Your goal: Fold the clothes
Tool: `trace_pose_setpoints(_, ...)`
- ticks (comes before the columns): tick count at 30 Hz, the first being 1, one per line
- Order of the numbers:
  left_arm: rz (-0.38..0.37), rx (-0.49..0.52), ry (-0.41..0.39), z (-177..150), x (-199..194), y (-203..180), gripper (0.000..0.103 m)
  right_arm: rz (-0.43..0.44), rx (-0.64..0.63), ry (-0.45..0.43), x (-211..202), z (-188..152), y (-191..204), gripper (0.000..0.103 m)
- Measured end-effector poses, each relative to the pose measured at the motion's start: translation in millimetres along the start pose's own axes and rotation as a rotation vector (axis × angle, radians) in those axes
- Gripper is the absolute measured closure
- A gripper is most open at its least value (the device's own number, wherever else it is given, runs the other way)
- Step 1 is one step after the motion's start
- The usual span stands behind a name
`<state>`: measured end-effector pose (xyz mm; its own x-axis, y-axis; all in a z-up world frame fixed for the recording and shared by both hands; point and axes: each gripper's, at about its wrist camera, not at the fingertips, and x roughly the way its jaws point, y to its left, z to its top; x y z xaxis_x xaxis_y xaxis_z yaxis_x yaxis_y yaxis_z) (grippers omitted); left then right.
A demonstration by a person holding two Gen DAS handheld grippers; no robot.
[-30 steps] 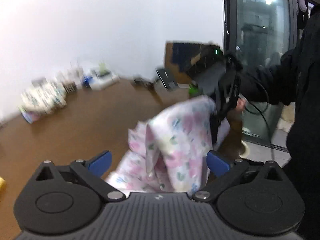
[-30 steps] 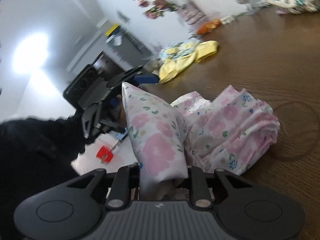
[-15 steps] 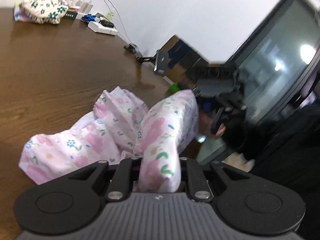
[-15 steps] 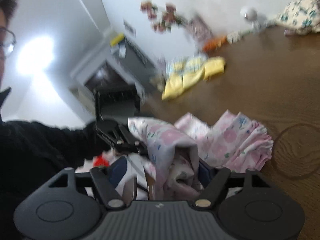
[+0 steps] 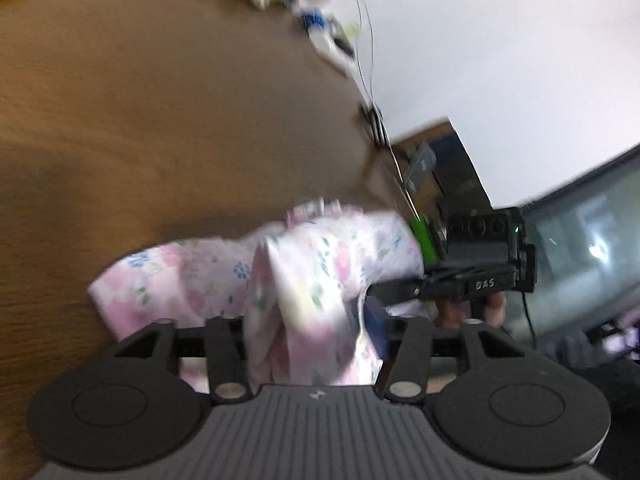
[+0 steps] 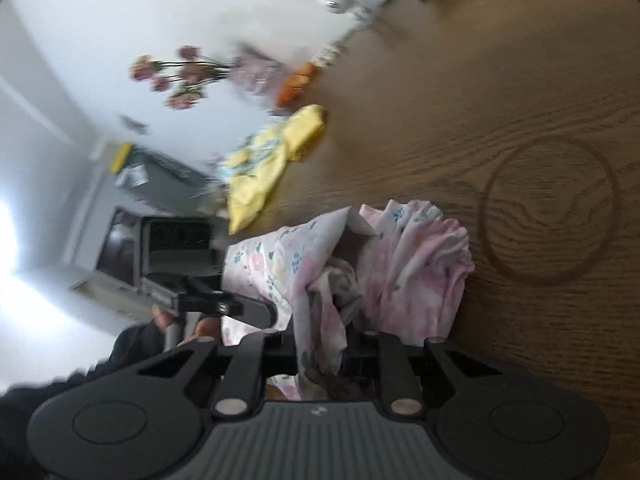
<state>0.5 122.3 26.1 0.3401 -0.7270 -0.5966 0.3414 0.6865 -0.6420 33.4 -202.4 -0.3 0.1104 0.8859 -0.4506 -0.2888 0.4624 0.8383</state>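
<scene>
Surface: brown wood-grain surface (image 6: pixel 500 92), carrying pink floral garment (image 6: pixel 416 256), yellow garment (image 6: pixel 272 152).
Room: white wall (image 5: pixel 500 40), artificial flowers (image 6: pixel 176 76) standing there.
Fingers: left gripper (image 5: pixel 308 340), right gripper (image 6: pixel 320 352) both pinching pink floral garment.

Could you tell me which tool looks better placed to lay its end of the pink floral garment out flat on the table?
Left, probably. The left tool grips the pink floral garment with bare wooden table straight ahead of it. The right tool, also shut on the cloth, sits nearer the table edge.
</scene>
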Motion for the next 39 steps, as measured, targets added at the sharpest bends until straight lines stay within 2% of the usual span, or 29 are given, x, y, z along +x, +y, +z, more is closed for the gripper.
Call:
trace_pose_setpoints(1, 0.049, -0.011, -0.020, -1.4, -4.3, -0.8, 0.023, 0.000, 0.040, 0.006, 3.2, 0.4, -2.7, 0.087)
trace_pose_setpoints(7, 0.334, -0.078, -0.140, -10.7, -28.7, -5.0, 0.015, 0.010, 0.188, 0.058, 14.3, 3.6, -24.4, 0.087)
trace_pose_setpoints(9, 0.340, -0.130, -0.137, -17.9, -21.4, 1.7, 0.016, 0.010, 0.196, 0.059, 15.5, 3.4, -26.6, 0.085)
trace_pose_setpoints(10, 0.339, -0.144, -0.133, -19.8, -17.2, 4.5, 0.014, 0.006, 0.185, 0.058, 14.3, 2.8, -25.4, 0.081)
trace_pose_setpoints(11, 0.364, -0.124, -0.136, -20.1, -14.6, 2.1, 0.014, -0.007, 0.165, 0.051, 11.9, 3.0, -20.2, 0.079)
trace_pose_setpoints(14, 0.438, -0.062, -0.143, -21.2, -6.8, -4.9, 0.014, -0.119, 0.013, -0.043, -6.9, -1.3, 13.2, 0.066)
trace_pose_setpoints(17, 0.499, -0.004, -0.149, -21.8, 1.2, -11.3, 0.009, -0.303, -0.265, -0.280, -40.0, -27.5, 55.7, 0.045)
trace_pose_setpoints(18, 0.472, -0.002, -0.145, -20.3, 4.3, -10.9, 0.008, -0.343, -0.331, -0.349, -45.2, -38.1, 66.3, 0.041)
trace_pose_setpoints(20, 0.420, 0.004, -0.138, -17.5, 10.6, -10.3, 0.008, -0.377, -0.332, -0.390, -38.3, -47.3, 69.9, 0.040)
trace_pose_setpoints(21, 0.394, 0.007, -0.134, -16.1, 13.7, -10.0, 0.011, -0.393, -0.326, -0.405, -34.1, -51.3, 70.8, 0.040)
trace_pose_setpoints(23, 0.341, 0.013, -0.126, -13.2, 20.0, -9.4, 0.019, -0.453, -0.235, -0.388, -16.3, -51.5, 57.1, 0.049)
trace_pose_setpoints(24, 0.315, 0.016, -0.122, -11.8, 23.1, -9.1, 0.034, -0.444, -0.181, -0.378, -10.7, -51.6, 46.4, 0.073)
trace_pose_setpoints(25, 0.289, 0.019, -0.118, -10.4, 26.3, -8.8, 0.069, -0.414, -0.144, -0.375, -9.0, -52.2, 38.7, 0.088)
trace_pose_setpoints(27, 0.236, 0.027, -0.109, -7.1, 32.7, -7.4, 0.078, -0.347, -0.078, -0.374, -7.3, -53.7, 25.2, 0.090)
trace_pose_setpoints(29, 0.192, 0.029, -0.100, -0.8, 36.7, 0.5, 0.080, -0.265, 0.020, -0.384, -13.3, -50.4, 7.2, 0.091)
trace_pose_setpoints(30, 0.177, 0.002, -0.102, 2.2, 35.5, 6.0, 0.078, -0.210, 0.089, -0.391, -17.0, -47.9, -4.9, 0.091)
trace_pose_setpoints(31, 0.164, -0.031, -0.117, 4.3, 32.5, 11.8, 0.067, -0.163, 0.144, -0.393, -21.8, -46.6, -15.4, 0.090)
trace_pose_setpoints(32, 0.168, -0.058, -0.140, 3.4, 28.0, 15.1, 0.060, -0.117, 0.195, -0.394, -26.8, -45.7, -25.6, 0.088)
trace_pose_setpoints(34, 0.183, -0.078, -0.174, -1.1, 17.3, 15.1, 0.034, -0.139, 0.174, -0.432, -37.4, -51.8, -22.1, 0.073)
trace_pose_setpoints(35, 0.189, -0.061, -0.183, -4.7, 12.6, 10.3, 0.027, -0.173, 0.126, -0.454, -41.7, -55.2, -13.3, 0.067)
trace_pose_setpoints(36, 0.195, -0.048, -0.189, -8.1, 9.1, 5.7, 0.015, -0.210, 0.069, -0.475, -45.6, -58.6, -3.0, 0.053)
trace_pose_setpoints(37, 0.197, -0.046, -0.190, -10.5, 9.1, 1.7, 0.011, -0.236, 0.016, -0.498, -46.7, -61.9, 7.0, 0.039)
trace_pose_setpoints(39, 0.199, -0.043, -0.189, -14.5, 10.3, -5.0, 0.011, -0.271, -0.069, -0.523, -43.2, -63.2, 22.3, 0.029)
